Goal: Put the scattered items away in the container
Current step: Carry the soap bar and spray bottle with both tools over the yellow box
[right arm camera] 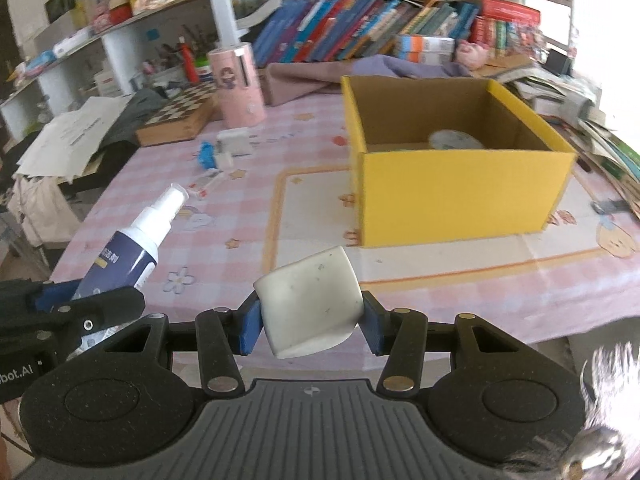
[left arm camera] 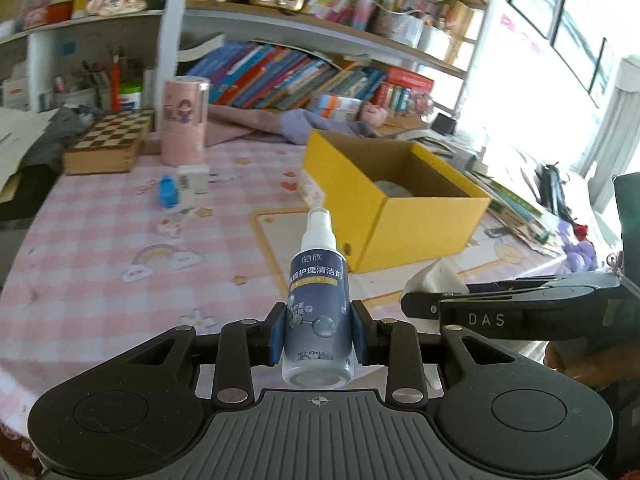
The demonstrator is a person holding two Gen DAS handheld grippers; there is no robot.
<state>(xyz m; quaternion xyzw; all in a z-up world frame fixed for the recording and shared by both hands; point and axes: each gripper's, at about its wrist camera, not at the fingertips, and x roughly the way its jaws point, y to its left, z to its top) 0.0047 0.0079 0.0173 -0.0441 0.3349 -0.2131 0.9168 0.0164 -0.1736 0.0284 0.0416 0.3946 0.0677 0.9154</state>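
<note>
Clamping spray bottle (left arm camera: 318, 312), white block (right arm camera: 310, 300)

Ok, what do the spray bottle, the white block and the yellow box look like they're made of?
Spray bottle: likely plastic, translucent base, glossy printed label, white nozzle.
White block: matte, rounded and scuffed; possibly rubber or foam, cannot tell.
Yellow box: cardboard, with brown inner walls and a smooth yellow outside.

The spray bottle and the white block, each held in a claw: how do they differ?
The spray bottle is tall and slim with a dark blue printed label and white nozzle; the white block is squat, plain and scuffed. The bottle stands out lengthwise from the left claw; the block sits tilted in the right claw. Both are gripped above the table, short of the yellow box.
</note>
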